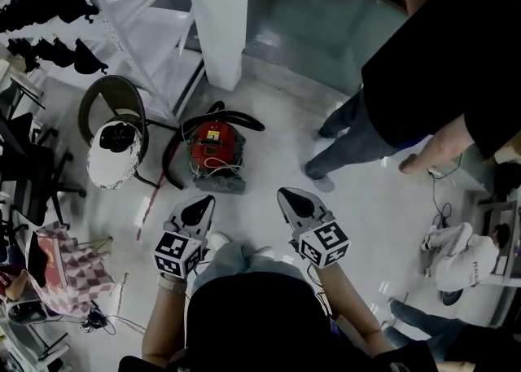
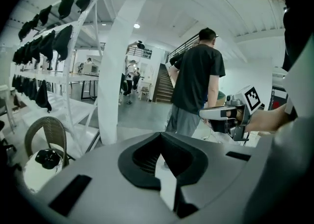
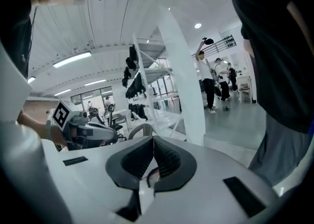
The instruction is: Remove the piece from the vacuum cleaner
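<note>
left hand-held gripper (image 1: 203,203), right hand-held gripper (image 1: 291,198) closed, empty | vacuum cleaner (image 1: 214,147) ahead | bystander (image 1: 423,53) right

I see a white pillar (image 1: 218,20) ahead, a white rack (image 1: 138,4) left of it, a round-backed chair (image 1: 106,89) nearby, and a dark-shirted bystander (image 1: 440,37) at right.

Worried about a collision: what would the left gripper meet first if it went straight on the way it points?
Nothing nearby, apparently: the left gripper seems aimed above the vacuum cleaner, at open floor between the white pillar and a standing person; depth is unclear.
</note>
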### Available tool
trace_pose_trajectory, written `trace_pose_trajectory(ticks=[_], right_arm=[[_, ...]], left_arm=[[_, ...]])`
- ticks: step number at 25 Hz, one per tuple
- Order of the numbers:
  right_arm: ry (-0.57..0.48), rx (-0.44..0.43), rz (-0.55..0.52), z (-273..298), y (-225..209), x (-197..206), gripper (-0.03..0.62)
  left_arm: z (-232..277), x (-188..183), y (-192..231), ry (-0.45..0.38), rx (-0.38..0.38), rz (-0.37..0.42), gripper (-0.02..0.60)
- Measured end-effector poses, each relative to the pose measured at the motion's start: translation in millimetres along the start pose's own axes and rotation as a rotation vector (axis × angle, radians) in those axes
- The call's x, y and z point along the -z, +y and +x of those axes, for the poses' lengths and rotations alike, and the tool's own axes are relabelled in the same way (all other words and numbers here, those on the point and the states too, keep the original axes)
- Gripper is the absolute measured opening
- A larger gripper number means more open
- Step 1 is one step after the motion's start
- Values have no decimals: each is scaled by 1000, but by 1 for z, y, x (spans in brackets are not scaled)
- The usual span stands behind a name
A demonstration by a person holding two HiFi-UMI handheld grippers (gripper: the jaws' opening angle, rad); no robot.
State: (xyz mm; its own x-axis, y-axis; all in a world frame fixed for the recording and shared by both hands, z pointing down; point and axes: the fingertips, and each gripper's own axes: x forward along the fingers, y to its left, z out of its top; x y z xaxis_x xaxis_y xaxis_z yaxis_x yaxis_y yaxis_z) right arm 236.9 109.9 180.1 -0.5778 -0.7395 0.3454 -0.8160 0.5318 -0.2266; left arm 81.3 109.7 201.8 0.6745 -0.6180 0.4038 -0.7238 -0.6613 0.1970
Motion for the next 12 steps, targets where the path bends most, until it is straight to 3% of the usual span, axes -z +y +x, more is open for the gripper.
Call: trace_pose_trajectory(ticks=[7,12], right_arm=[[123,-53,-38,88,29,20,28],[206,-64,-73,137,45,43,28]], left_arm=[[-19,31,84,38,-61,-63,18],[-24,57,125,68,-54,-91,20]])
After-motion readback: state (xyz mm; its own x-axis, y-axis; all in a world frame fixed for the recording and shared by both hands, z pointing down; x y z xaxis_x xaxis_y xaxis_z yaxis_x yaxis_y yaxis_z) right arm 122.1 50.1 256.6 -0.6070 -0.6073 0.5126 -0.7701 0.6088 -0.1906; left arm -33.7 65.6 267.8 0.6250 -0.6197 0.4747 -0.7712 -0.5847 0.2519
